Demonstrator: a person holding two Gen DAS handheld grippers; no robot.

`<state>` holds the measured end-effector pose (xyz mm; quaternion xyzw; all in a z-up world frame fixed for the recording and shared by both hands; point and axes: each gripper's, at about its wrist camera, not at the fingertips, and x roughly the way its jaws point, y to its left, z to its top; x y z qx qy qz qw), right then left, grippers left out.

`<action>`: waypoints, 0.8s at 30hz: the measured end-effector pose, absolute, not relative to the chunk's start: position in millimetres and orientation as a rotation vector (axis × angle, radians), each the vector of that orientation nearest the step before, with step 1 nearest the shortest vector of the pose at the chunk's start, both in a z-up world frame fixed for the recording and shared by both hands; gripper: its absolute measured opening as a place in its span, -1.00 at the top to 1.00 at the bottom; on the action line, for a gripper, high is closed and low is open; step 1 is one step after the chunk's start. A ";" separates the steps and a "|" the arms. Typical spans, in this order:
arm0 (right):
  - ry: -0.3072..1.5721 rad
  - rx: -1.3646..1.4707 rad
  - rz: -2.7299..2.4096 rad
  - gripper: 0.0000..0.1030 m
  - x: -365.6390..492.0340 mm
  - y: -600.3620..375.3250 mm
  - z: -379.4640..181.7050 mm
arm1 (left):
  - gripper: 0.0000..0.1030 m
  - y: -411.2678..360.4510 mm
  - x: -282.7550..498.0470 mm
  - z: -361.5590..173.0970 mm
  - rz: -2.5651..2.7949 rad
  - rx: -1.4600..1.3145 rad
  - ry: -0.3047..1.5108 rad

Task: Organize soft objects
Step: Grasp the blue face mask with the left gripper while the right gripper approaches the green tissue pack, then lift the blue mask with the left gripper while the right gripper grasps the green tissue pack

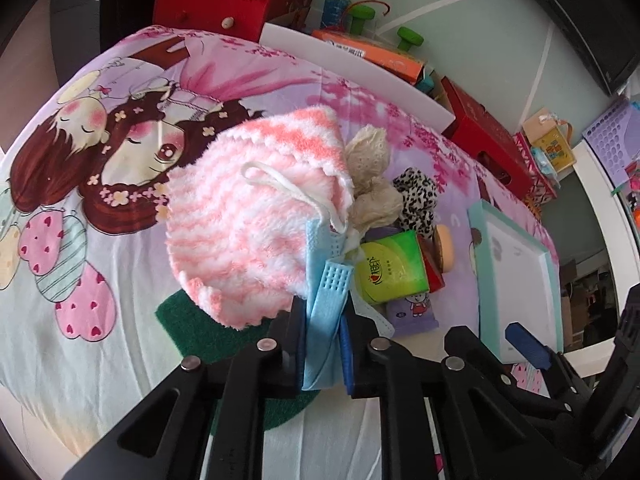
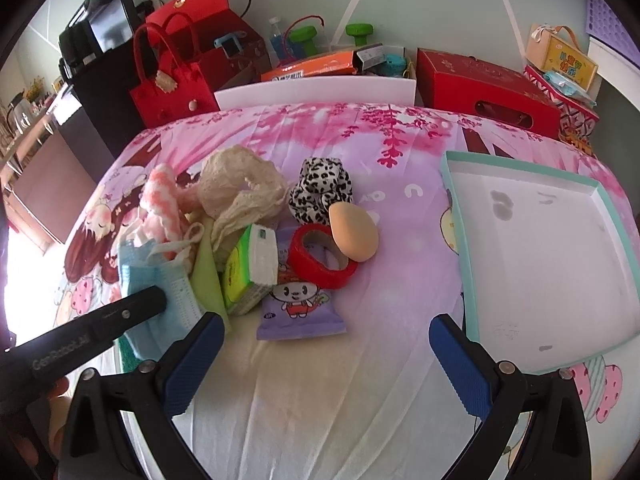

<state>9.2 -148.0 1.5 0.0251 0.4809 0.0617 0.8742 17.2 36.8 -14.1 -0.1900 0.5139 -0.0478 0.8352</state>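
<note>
Soft objects are lying bunched together on the cartoon-printed sheet (image 2: 400,208) covering the bench, and the left tongs (image 1: 324,316) are pinching a blue face mask (image 1: 320,312) by its folded edge, so it is hanging pleated between the blue pads while its white ear loop (image 1: 288,188) is trailing up over the pink-and-white fluffy cloth (image 1: 248,208). That grip on the edge seems chosen so the thin mask is peeling away from the heap instead of dragging its neighbours, though the loop resting on the cloth could snag it. Just beside the mask, the cream lace piece (image 2: 240,188), the leopard-print scrunchie (image 2: 320,192) and the peach makeup sponge (image 2: 354,232) are sitting close together, with the sponge touching a red tape roll (image 2: 322,258); a green tissue pack (image 2: 250,270) and a purple wipes packet (image 2: 298,308) are lying in front of them. A dark green pad (image 1: 200,332) is showing under the fluffy cloth. The right tongs (image 2: 324,352) are hovering spread wide over bare sheet, gripping nothing, probably waiting to take the next item. To their right, the teal-rimmed tray (image 2: 452,184) is lying flat and holding nothing, likely the place where the soft things are meant to go, so sorting appears to be barely begun.
</note>
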 end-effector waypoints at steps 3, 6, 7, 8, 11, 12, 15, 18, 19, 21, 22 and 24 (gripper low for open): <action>0.978 0.050 0.142 -1.00 8.4 -145.4 5.6 | 0.72 42.2 14.4 -6.9 -0.104 -0.419 1.069; 0.951 0.060 0.171 -1.00 8.4 -141.5 9.7 | 0.72 46.9 10.9 0.9 -0.105 -0.429 1.046; 0.944 0.062 0.177 -0.98 8.0 -140.1 10.3 | 0.72 48.2 9.5 3.6 -0.105 -0.430 1.042; 0.936 0.065 0.186 -0.92 8.4 -138.6 11.1 | 0.72 50.2 7.8 6.1 -0.104 -0.434 1.036; 0.928 0.074 0.210 -0.82 11.2 -133.1 9.7 | 0.72 55.6 3.6 14.5 -0.112 -0.449 1.012; 0.929 0.077 0.216 -0.79 12.2 -131.4 8.5 | 0.72 57.8 2.0 18.4 -0.116 -0.454 1.002; 0.929 0.082 0.233 -0.66 15.0 -126.5 5.1 | 0.72 63.9 -2.1 24.4 -0.112 -0.465 0.987; 0.934 0.094 0.259 -0.45 18.6 -121.7 0.3 | 0.72 71.8 -5.6 28.5 -0.101 -0.481 0.971; 0.937 0.099 0.265 -0.36 19.8 -120.8 -1.2 | 0.72 73.7 -5.7 29.0 -0.096 -0.484 0.969; 0.945 0.106 0.276 -0.26 22.0 -118.4 -4.4 | 0.72 78.9 -6.5 29.3 -0.082 -0.491 0.964; 0.953 0.109 0.284 -0.15 23.9 -116.8 -6.5 | 0.72 80.4 -6.7 29.0 -0.077 -0.492 0.963; 0.967 0.117 0.290 -0.08 27.9 -113.9 -11.1 | 0.72 83.6 -6.2 27.1 -0.067 -0.493 0.965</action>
